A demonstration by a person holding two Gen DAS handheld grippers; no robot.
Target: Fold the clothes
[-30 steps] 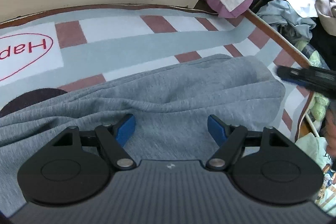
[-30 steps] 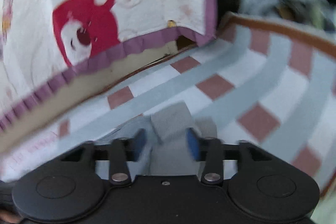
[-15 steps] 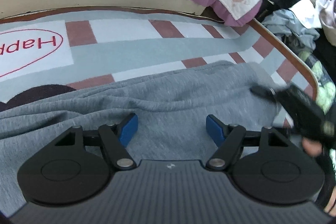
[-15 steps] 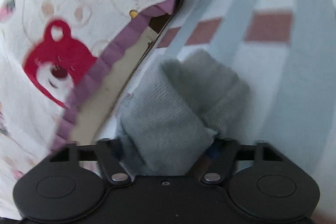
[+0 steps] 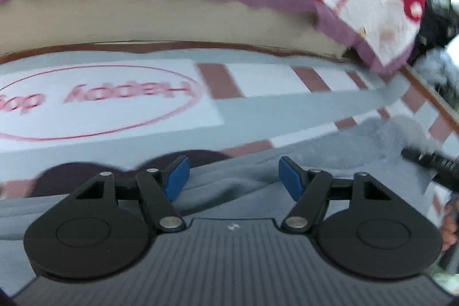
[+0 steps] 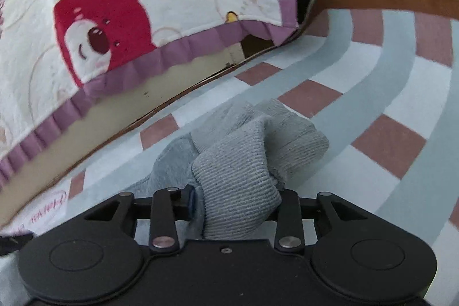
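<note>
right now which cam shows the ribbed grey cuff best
The right wrist view: the ribbed grey cuff fills the centre, sharp, bunched between the closing jaws of the right gripper. The left wrist view is blurred and shows it only as a grey lump by the right gripper's tip, far right.

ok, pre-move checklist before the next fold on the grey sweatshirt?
1. Right gripper has the ribbed cuff of the grey knit sweatshirt between its pads, jaws closing: ok.
2. Grip firm: cannot tell, pads hidden by fabric.
3. Left gripper free of cloth, jaws closing on nothing: ok.
4. Sweatshirt body lying flat on the checked grey, white and pink mat: not ok, creased.
5. Bear-print blanket apart from the cuff: ok.
</note>
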